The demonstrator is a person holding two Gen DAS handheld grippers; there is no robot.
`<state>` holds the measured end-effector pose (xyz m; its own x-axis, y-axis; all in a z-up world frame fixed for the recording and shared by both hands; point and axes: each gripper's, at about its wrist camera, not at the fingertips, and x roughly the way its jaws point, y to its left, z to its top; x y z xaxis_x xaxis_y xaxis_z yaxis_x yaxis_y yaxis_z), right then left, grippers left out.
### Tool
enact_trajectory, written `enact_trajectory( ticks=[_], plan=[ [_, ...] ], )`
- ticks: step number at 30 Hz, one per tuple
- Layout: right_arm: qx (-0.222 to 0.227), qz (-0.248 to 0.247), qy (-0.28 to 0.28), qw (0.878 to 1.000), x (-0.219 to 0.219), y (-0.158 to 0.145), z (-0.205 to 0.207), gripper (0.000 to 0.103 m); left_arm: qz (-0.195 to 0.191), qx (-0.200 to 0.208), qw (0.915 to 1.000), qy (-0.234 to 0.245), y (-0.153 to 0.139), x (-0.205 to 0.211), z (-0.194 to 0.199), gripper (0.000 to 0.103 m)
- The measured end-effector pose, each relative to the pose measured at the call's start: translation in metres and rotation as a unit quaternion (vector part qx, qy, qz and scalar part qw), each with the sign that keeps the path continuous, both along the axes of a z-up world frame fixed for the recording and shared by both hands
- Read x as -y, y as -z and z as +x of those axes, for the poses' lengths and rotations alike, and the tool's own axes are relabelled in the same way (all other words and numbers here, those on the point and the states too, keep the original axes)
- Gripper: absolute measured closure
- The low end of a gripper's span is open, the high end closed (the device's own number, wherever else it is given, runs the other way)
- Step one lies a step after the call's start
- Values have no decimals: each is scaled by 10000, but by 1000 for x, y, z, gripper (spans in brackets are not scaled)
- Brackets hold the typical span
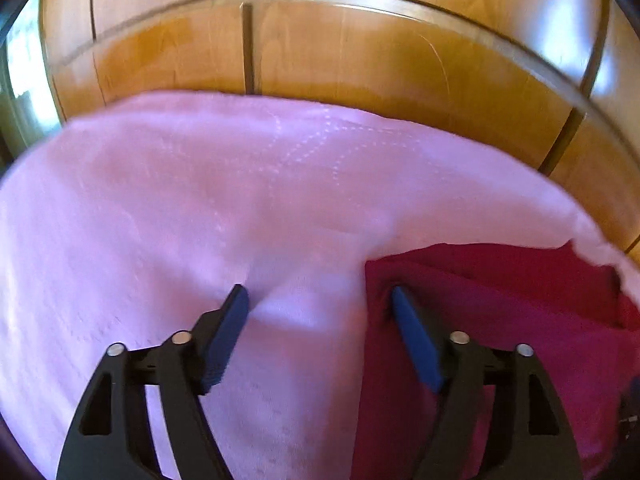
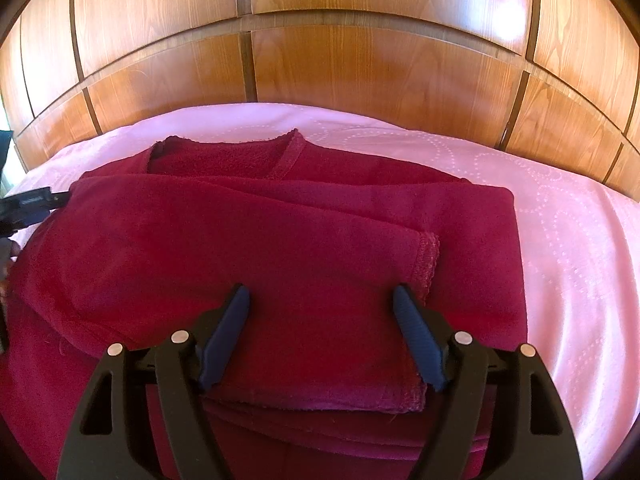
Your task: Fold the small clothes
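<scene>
The folded crimson fleece garment (image 2: pixel 256 240) lies on the pink dotted bedspread (image 2: pixel 560 208). The right gripper (image 2: pixel 321 300) hangs spread wide over the garment's near hem, gripping nothing. The left gripper (image 1: pixel 320 300), equally wide and empty, straddles the garment's left edge.

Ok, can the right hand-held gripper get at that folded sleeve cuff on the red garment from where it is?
Probably yes. The right hand-held gripper stands open just above the red garment, the sleeve cuff lies beside its right finger, and nothing covers it.
</scene>
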<state>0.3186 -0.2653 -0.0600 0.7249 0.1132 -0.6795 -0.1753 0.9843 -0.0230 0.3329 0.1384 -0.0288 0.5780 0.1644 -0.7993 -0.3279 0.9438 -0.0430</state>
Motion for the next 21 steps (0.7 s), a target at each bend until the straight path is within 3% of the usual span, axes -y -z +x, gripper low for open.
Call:
enact_trajectory(
  ticks=[4,7,10,14,16,21],
  plan=[
    [10,29,1,10000,0,0,1,27,-143,52,9998,-156,-8,-9,-15,28],
    [11,39,-2,10000,0,0,1,27,-224,229,9994,-124,-25,-3,-48,28],
    [19,24,3,10000,-1,0,0,27,-478,334,9976,383,-36,27,-81,29],
    [20,18,2,10000,-1,0,0,27,-115,36,9937,1119,-21,76,-108,29],
    [20,19,1,10000,-1,0,0,27,90,-169,9938,1100,-6,84,-106,29],
    [15,49,-6,10000,-1,0,0,27,-174,-68,9965,821,-15,74,-115,28]
  ],
)
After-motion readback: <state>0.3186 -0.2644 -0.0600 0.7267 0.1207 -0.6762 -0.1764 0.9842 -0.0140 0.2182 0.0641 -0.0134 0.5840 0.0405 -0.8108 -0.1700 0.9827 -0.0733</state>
